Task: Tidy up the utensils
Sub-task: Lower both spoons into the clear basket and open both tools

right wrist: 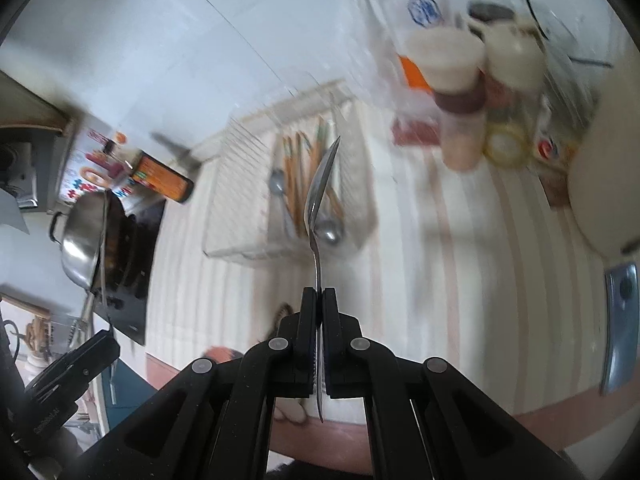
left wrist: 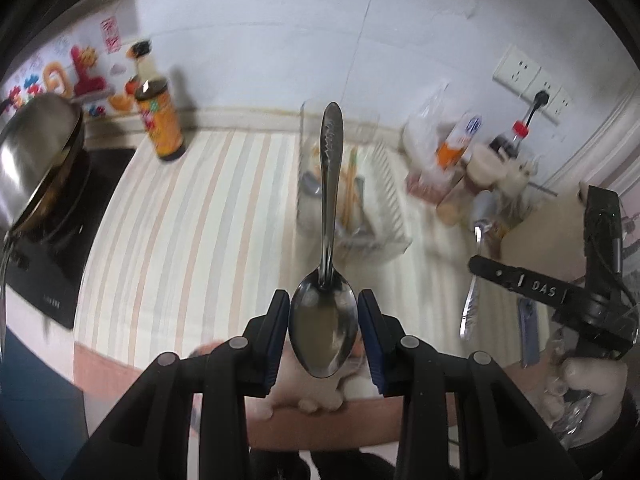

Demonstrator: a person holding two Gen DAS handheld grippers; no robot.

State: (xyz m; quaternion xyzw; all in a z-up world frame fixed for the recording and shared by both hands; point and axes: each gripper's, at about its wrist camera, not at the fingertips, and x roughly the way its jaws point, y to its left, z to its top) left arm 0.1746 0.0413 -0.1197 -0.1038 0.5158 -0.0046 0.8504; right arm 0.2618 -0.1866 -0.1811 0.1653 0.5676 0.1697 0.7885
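Left wrist view: our left hand-held gripper (left wrist: 323, 320) pinches a stiff, light, slippery polished steel spoon (left wrist: 327, 256) by its bowl edges, while our right hand-held gripper (right wrist: 319, 300) clamps another thin steel spoon (right wrist: 318, 204) mid-handle, the surer hold.

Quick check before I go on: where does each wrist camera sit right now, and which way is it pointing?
Left wrist: behind the left gripper, facing the back wall across the striped table; it holds a spoon by the bowl; the gloved right hand shows.
Right wrist: behind the right gripper, looking down on the table, clamping a spoon handle.
Shared: utensil tray, orange bottle, pot.
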